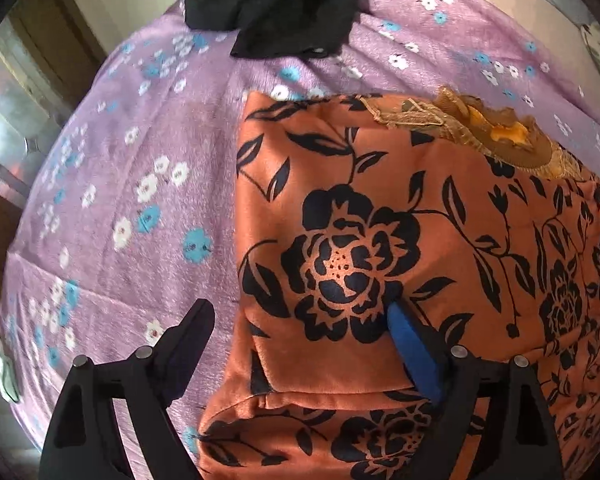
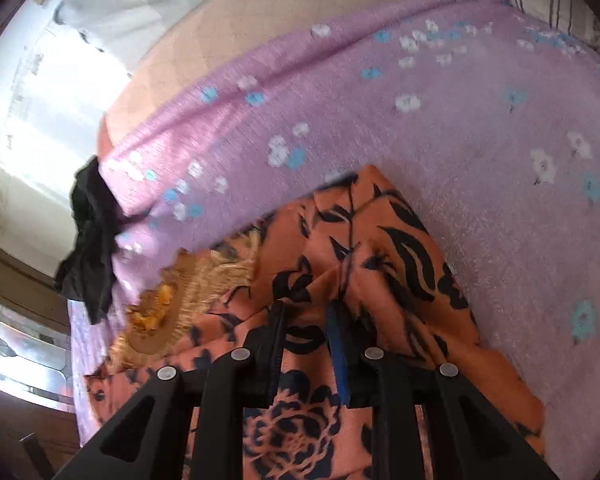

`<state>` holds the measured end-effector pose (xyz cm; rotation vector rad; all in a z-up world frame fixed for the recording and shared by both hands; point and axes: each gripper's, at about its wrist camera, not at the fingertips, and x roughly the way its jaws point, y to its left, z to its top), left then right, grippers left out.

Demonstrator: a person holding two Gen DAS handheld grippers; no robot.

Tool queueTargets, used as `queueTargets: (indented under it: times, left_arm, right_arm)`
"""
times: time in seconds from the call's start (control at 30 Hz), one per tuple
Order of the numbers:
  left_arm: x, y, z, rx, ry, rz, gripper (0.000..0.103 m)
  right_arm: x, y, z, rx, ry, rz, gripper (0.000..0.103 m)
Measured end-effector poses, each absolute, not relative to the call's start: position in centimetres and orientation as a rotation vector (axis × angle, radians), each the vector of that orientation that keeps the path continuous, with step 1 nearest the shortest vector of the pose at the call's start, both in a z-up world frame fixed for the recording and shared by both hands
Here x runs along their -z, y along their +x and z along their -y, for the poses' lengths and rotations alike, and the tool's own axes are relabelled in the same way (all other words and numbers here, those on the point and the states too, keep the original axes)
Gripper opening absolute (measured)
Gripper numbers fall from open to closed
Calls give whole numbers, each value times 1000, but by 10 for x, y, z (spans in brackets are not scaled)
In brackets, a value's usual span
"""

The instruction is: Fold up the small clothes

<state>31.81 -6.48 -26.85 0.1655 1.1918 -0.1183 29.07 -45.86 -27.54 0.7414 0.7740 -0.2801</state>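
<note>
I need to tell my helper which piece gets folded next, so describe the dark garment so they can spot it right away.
Start from the purple flowered bedsheet covering the bed. Beyond the orange black-flowered garment, near the sheet's far edge, lies a crumpled black garment. It is the only plain, unpatterned piece there.

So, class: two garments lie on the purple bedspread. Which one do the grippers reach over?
The orange garment with black flowers: the left gripper and right gripper reach over it. The black garment lies crumpled and apart, farther off.

A lilac flowered bedspread (image 1: 148, 168) carries an orange floral garment (image 1: 380, 220) and black clothing (image 1: 276, 4).
</note>
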Motion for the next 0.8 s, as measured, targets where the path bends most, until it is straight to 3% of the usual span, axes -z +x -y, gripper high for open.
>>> queueTargets:
  times: [0.17,0.27,0.33,0.5,0.63,0.8]
  left_arm:
    - [278,315,57,83,109,-1217,103]
    - [283,313,50,95,71,-1222,103]
    - [284,315,48,102,61,-1235,103]
    - [281,321,45,100,96,-1259,103]
    - [264,313,46,90,122,-1182,103]
    - [281,307,52,106,199,-1208,103]
  right_arm:
    - [260,295,444,218,741,-726,25]
    - [296,318,439,251,719,-859,28]
    - [296,313,437,260,702,-793,28]
    - [282,290,429,200,687,-836,28]
    - [276,241,428,204,677,-767,28]
    - [306,228,426,216,704,-801,29]
